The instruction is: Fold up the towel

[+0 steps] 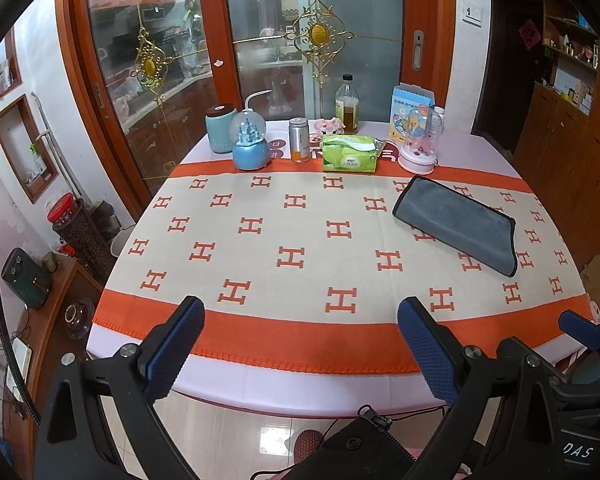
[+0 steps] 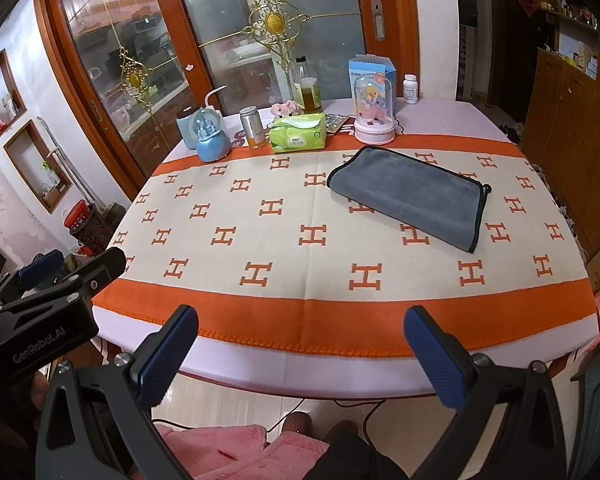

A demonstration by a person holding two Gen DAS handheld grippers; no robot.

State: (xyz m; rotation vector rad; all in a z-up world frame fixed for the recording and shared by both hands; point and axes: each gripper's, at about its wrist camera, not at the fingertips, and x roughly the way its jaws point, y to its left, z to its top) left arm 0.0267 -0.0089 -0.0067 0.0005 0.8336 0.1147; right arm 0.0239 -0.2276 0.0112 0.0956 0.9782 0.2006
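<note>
Lying folded on the far right of the desk (image 2: 260,364), its long axis slanting from far-left to near-right, the grey towel (image 2: 410,196) sits well ahead of both grippers, nearer the right gripper (image 2: 302,354) than the left gripper (image 1: 300,350), each with fingers spread apart and empty.

My left gripper (image 1: 300,344) and right gripper (image 2: 302,354) hang before the table's near edge (image 2: 300,376), both with jaws spread wide. The folded towel (image 2: 408,196) lies on the cloth (image 2: 260,240), right of centre. Behind it, a tissue pack (image 2: 298,138) and a bottle (image 2: 307,90) stand along the far edge.
</note>
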